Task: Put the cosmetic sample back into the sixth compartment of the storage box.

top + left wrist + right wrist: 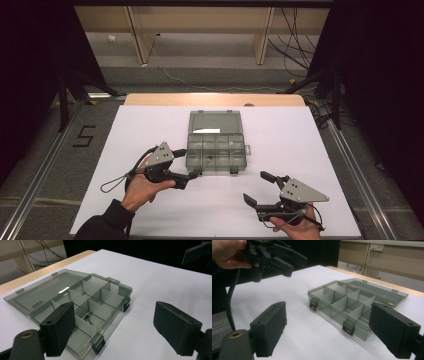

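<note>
A smoky clear compartment box point(217, 168) lies open in the middle of the white table, its lid point(215, 122) folded flat on the far side. One small metal screw point(88, 318) rests in a near-left compartment point(206, 161); the others look empty. My left gripper point(187, 163) is open at the box's near-left corner, one jaw over that corner in the left gripper view point(117, 330). My right gripper point(258, 188) is open too, holding nothing, near the table's front edge to the right of the box point(329, 312). The left gripper point(274, 255) hangs at the upper left of the right gripper view.
The box's two black latches point(348, 328) face me. White sheet point(300, 150) covers the table, with a wooden edge point(215, 99) beyond. Metal rails point(350, 165) run along both sides. Cables point(295, 45) and shelf legs stand on the floor behind.
</note>
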The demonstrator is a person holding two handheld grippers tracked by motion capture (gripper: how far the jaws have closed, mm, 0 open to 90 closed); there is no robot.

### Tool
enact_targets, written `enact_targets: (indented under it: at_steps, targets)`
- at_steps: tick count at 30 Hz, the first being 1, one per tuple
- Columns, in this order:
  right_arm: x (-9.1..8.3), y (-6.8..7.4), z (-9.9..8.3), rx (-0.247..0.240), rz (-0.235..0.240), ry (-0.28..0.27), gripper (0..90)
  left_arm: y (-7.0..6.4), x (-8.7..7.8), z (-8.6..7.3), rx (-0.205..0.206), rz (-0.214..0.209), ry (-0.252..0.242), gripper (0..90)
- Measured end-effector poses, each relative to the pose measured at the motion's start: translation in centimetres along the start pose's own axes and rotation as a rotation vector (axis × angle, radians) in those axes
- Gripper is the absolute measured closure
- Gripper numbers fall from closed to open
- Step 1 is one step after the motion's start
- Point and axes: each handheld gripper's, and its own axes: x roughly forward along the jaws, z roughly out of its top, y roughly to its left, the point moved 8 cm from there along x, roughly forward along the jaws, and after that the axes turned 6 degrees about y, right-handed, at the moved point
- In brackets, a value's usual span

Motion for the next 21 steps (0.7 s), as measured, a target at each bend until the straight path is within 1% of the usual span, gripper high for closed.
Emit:
enact_targets:
  at_steps: [2, 3, 4, 7, 8, 10, 11, 13, 14, 15, 17, 19, 20, 21]
  targets:
    - [0.07, 0.02, 0.06, 0.001, 0.002, -0.011, 15.9, -0.05, -0.15, -0.01, 0.001, 0.002, -0.011, 17.7]
    - [-0.01, -0.02, -0.01, 0.000, -0.003, 0.001, 15.9, -0.02, -0.26, -0.04, 0.009, 0.004, -0.012, 17.7]
    - [0.00, -0.02, 0.00, 0.000, -0.003, -0.001, 15.9, -0.08, -0.29, -0.04, 0.007, 0.000, -0.020, 17.6]
    - [0.08, -0.01, 0.06, 0.002, 0.000, -0.011, 15.9, -0.15, -0.39, -0.17, 0.006, 0.008, -0.034, 17.6]
    - [0.01, -0.03, -0.02, -0.001, -0.003, 0.002, 15.9, -0.19, -0.41, -0.27, 0.011, 0.005, -0.035, 17.4]
    - [0.05, -0.02, 0.02, 0.001, -0.002, -0.006, 15.9, -0.36, -0.39, -0.48, 0.000, 0.007, -0.041, 17.4]
    - [0.02, -0.03, -0.01, 0.000, -0.003, -0.001, 15.9, -0.35, -0.42, -0.52, 0.010, 0.008, -0.044, 17.4]
    - [0.07, 0.02, 0.03, 0.006, 0.001, -0.008, 15.9, -0.40, -0.50, -0.60, 0.010, 0.012, -0.053, 17.4]
    - [0.07, 0.05, 0.02, 0.010, 0.003, -0.007, 15.9, -0.45, -0.55, -0.64, 0.011, 0.006, -0.055, 17.4]
    - [0.07, 0.04, 0.02, 0.008, 0.002, -0.008, 15.9, -0.47, -0.62, -0.64, 0.009, 0.011, -0.061, 17.4]
    - [0.11, 0.00, 0.07, 0.001, 0.000, -0.014, 15.9, -0.52, -0.73, -0.66, 0.011, 0.006, -0.075, 17.4]
    - [0.09, -0.01, 0.06, 0.002, -0.001, -0.012, 15.9, -0.53, -0.83, -0.78, 0.011, 0.014, -0.077, 17.3]
    - [0.06, 0.05, 0.00, 0.011, 0.002, -0.006, 15.8, -0.53, -0.89, -0.86, 0.011, 0.017, -0.077, 17.3]
    - [-0.01, -0.02, -0.05, 0.008, -0.004, 0.002, 15.9, -0.51, -0.93, -0.94, 0.006, 0.019, -0.080, 17.3]
